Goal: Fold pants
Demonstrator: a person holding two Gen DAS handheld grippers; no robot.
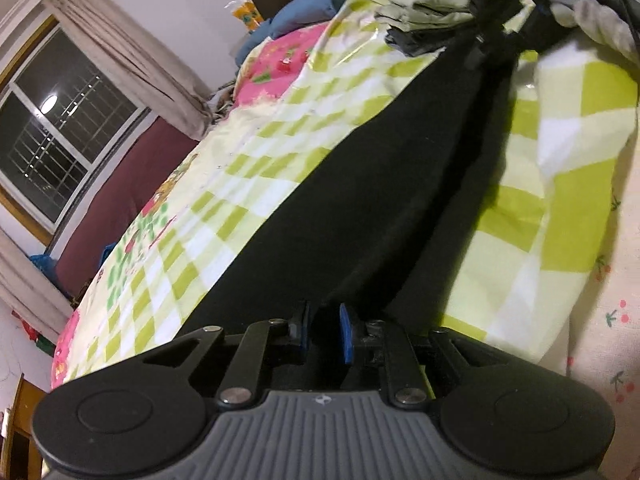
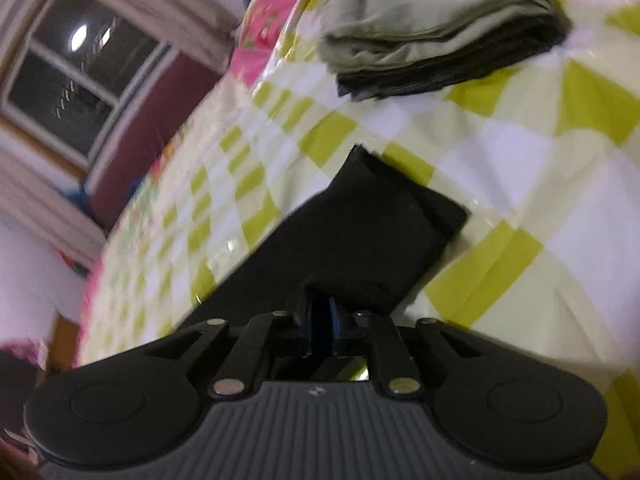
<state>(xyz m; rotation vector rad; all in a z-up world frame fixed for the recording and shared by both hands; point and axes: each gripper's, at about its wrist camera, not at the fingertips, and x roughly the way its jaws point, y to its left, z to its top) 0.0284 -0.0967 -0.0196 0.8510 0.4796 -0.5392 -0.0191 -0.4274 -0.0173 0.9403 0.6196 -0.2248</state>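
Note:
Black pants lie stretched along the green-and-white checked bedspread, running from my left gripper up to the top right. My left gripper is shut on the near end of the pants, its blue pads pinching the cloth. The right gripper's body shows at the far end of the pants. In the right wrist view my right gripper is shut on the black pants, whose end folds over ahead of the fingers on the bedspread.
A stack of folded clothes, grey-green on top and dark below, sits on the bed beyond the pants; it also shows in the left wrist view. A blue pillow, a window and curtains lie to the left.

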